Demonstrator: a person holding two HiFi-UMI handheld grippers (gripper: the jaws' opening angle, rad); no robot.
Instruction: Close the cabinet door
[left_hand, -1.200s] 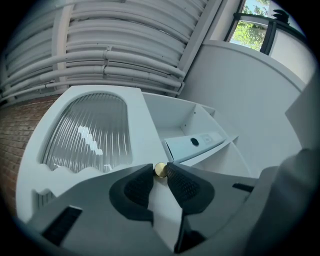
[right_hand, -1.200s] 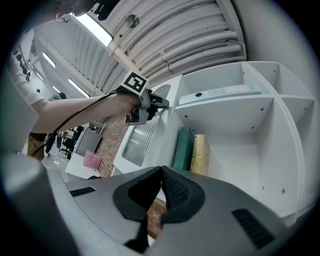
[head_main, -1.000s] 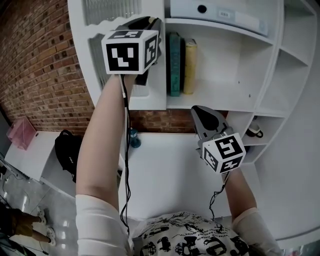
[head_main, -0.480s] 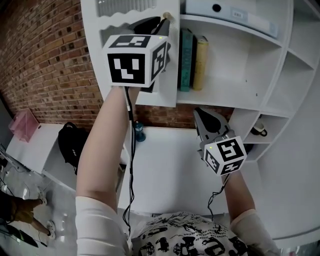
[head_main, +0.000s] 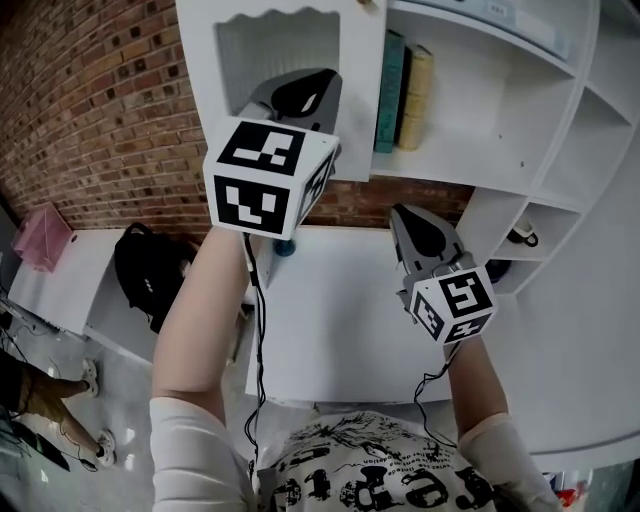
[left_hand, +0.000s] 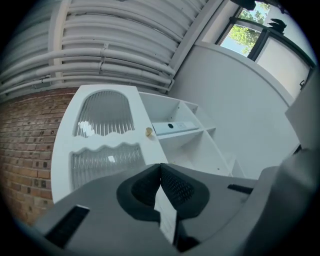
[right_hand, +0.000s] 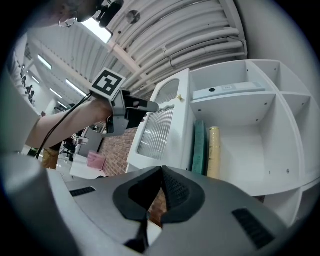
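The white cabinet door (head_main: 290, 60) with ribbed glass panels and a small brass knob (left_hand: 148, 132) covers the shelf unit's left compartment; whether it sits fully flush I cannot tell. My left gripper (head_main: 300, 95) hangs in front of the door's lower part, a little off it, jaws shut with nothing between them. In the right gripper view the left gripper (right_hand: 150, 106) points at the door (right_hand: 162, 125) without touching it. My right gripper (head_main: 415, 225) is lower, over the white desk (head_main: 340, 320), also shut and empty.
A teal book (head_main: 390, 90) and a yellow book (head_main: 417, 95) stand in the open compartment beside the door. A mug (head_main: 520, 235) sits in a lower cubby. A blue bottle (head_main: 285, 247) stands on the desk, a black backpack (head_main: 150, 280) at left by the brick wall (head_main: 110, 120).
My left gripper has come down and back from the door's edge near the knob to its lower part. The right gripper has drifted slightly lower.
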